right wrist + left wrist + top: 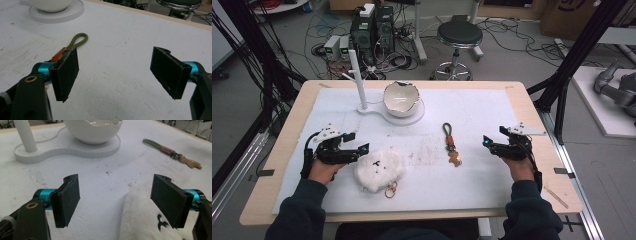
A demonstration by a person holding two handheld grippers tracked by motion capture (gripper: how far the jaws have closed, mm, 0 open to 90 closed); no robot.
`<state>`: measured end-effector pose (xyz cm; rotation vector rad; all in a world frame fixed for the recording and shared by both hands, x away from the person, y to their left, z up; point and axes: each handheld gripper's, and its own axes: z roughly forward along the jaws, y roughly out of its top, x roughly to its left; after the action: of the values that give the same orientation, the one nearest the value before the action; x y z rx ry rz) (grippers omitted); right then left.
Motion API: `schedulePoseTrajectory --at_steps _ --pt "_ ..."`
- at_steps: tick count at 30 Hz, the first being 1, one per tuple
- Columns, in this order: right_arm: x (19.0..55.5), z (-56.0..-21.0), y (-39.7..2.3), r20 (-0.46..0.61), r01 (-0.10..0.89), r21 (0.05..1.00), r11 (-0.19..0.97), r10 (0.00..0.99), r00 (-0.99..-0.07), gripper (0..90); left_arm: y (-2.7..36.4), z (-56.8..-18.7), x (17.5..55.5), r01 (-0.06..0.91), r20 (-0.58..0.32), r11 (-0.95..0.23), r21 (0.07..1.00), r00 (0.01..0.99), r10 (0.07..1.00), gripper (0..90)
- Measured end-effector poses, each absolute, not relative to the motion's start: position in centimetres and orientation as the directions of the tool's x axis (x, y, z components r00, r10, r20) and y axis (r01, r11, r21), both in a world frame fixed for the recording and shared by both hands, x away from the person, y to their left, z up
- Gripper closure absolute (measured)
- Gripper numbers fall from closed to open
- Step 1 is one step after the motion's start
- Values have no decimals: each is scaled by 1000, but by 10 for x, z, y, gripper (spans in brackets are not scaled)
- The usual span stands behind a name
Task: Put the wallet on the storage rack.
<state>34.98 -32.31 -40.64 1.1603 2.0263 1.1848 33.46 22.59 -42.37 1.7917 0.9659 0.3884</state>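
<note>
The left claw [353,143] is wide open and holds nothing; the fluffy white toy [379,169] lies on the surface just at its 3 o'clock. The right claw [493,139] is wide open too, with the key strap [451,143] at its 9 o'clock, not touching.

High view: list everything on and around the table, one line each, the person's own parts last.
plush keychain: one, white fluffy with a gold ring, near the front edge, beside the left claw.
strap keychain: one, olive loop with orange band and tan charm, centre right.
eggshell bowl: one, white, jagged rim, on the stand's round base.
stand: one, white post with a side peg, back left.
mat: one, white, covers the table.
stool: one, black seat, behind the table.
left claw: black, open.
right claw: black, open.
</note>
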Motion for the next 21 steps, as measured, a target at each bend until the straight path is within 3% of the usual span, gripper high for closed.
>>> schedulePoseTrajectory --at_steps 6,18,21 --pt "348 -406 -319 -20 409 875 260 862 -506 232 222 -428 336 477 -205 -196 856 663 720 224" --pt "350 -409 -320 -15 425 865 266 861 -508 235 207 -445 339 565 -227 -345 749 709 668 389" --pt "350 -410 -318 -19 424 863 274 857 -515 236 207 -446 339 566 -246 -351 746 724 645 488"
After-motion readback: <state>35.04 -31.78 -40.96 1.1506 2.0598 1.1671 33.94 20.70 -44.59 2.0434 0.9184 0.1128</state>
